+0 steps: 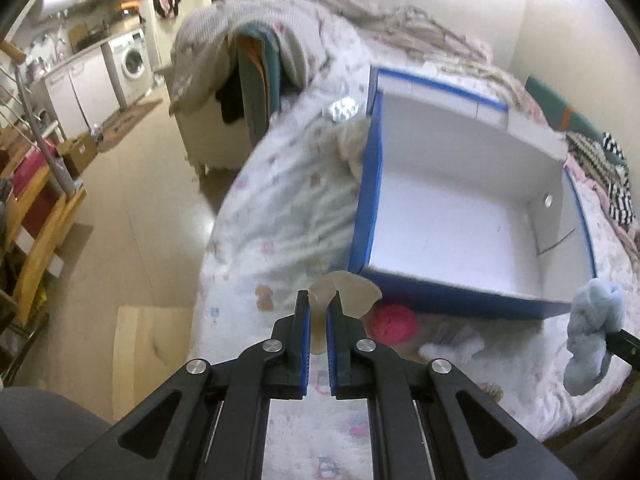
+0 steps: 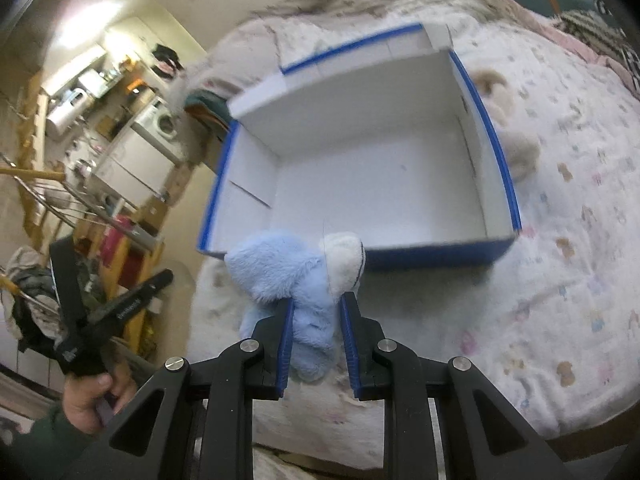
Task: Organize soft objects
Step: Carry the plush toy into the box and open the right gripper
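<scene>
Right gripper (image 2: 315,304), jaws pinching a blue plush toy (image 2: 296,280) hung lengthwise before the open blue box (image 2: 440,254) on the bed (image 2: 560,240), white muzzle toward the box. Left gripper (image 1: 318,304), jaws pinching a beige soft piece (image 1: 348,290).

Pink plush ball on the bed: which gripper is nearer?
Left. The left gripper, holding a beige soft piece, is right beside the pink ball; the right gripper holds the blue plush farther off.

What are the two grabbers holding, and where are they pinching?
Left gripper pinches a beige soft thing at its narrow end. Right gripper squeezes the light blue plush toy around its middle.
</scene>
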The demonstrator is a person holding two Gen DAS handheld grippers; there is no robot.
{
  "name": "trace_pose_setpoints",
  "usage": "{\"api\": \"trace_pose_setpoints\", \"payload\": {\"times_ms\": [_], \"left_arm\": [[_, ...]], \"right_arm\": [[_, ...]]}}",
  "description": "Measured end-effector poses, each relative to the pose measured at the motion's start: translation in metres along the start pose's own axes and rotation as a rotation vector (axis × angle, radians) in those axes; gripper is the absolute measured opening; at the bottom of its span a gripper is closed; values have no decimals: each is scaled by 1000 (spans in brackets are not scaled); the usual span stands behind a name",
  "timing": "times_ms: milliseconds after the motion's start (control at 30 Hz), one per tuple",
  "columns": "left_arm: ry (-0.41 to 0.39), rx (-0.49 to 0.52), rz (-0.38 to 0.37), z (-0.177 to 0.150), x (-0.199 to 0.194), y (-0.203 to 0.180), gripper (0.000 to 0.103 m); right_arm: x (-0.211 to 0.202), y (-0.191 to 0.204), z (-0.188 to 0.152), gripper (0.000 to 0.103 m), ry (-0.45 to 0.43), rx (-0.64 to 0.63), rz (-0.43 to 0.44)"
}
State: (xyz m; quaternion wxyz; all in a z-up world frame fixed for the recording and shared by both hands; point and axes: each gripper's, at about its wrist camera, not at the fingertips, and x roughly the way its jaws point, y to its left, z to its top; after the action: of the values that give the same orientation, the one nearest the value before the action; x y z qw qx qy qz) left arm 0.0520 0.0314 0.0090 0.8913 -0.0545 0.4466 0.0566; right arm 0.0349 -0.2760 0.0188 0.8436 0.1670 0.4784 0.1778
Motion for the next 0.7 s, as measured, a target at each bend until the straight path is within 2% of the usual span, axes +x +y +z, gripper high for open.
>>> {"api": "trace_pose_setpoints", "payload": {"times_ms": [300,500,700], "left_arm": [[-99,45,-60,41,-28,-25,7],[-138,98,-114,74,-27,-52,7],[-157,152,-134,99,-10,-81,7]], "right_arm": [[-7,24,32,25,-43,-42,28],[2,22,57,25,-57,-59,-15],[23,6,89,25,-46,-50,-74]]}}
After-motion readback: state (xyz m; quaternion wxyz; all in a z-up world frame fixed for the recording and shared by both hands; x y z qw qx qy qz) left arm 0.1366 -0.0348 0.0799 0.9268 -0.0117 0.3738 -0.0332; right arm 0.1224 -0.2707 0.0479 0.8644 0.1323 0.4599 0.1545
